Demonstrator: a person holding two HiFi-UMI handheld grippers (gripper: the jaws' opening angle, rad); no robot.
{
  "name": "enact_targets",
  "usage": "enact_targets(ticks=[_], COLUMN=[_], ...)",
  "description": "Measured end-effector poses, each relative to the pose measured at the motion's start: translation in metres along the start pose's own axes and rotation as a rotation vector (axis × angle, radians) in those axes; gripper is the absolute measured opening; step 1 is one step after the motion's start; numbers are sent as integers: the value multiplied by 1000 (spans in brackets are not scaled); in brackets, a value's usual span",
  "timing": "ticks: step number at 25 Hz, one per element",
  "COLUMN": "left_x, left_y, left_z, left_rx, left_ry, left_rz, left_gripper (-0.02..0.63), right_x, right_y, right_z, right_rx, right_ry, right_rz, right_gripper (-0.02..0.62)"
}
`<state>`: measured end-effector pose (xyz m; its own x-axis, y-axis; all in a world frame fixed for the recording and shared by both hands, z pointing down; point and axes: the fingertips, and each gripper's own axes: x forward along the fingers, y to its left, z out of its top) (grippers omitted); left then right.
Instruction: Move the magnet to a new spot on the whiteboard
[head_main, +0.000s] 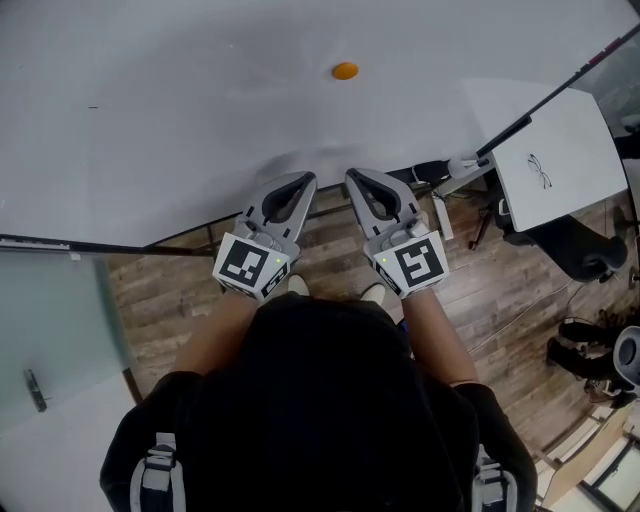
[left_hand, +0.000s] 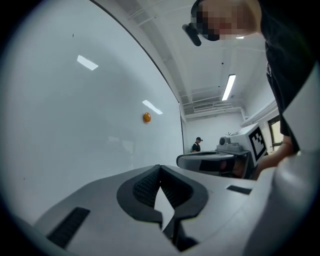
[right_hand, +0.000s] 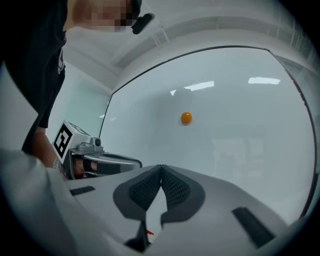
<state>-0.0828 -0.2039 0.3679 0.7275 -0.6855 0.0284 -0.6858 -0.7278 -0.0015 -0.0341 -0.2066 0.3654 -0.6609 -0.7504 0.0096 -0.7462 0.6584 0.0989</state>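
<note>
The small round orange magnet (head_main: 345, 71) clings to the large white whiteboard (head_main: 150, 100), well apart from both grippers and untouched. The left gripper (head_main: 303, 180) and right gripper (head_main: 357, 176) point level at the board side by side, each with jaws pressed together on nothing. This is probably a ready stance, and either would need to spread its jaws before taking the magnet.

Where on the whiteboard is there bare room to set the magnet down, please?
The whiteboard is bare nearly everywhere. The widest free patch lies left of the magnet; the band between it and the left gripper and right gripper is clear too. Right of the magnet the board's edge comes sooner. Only at those two grippers, side by side, is it crowded.
</note>
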Motion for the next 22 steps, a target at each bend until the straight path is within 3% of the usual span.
enact_targets(ticks=[5,12,17,22], left_x=[10,17,19,17], left_y=[4,17,24,32], left_z=[18,39,48,52], left_rx=[-9,52,79,82], left_ry=[-56,-68,-72,-76], left_rz=[81,181,198,198], left_gripper=[2,2,2,2], right_x=[4,17,31,45], right_y=[-22,-41,-57,-58], right_z=[25,52,78,105], right_rx=[-64,-112,-150,-224], right_ry=[-26,-73,-130,-164], right_rz=[-9,-46,-111,-166], right_gripper=[2,3,5,76])
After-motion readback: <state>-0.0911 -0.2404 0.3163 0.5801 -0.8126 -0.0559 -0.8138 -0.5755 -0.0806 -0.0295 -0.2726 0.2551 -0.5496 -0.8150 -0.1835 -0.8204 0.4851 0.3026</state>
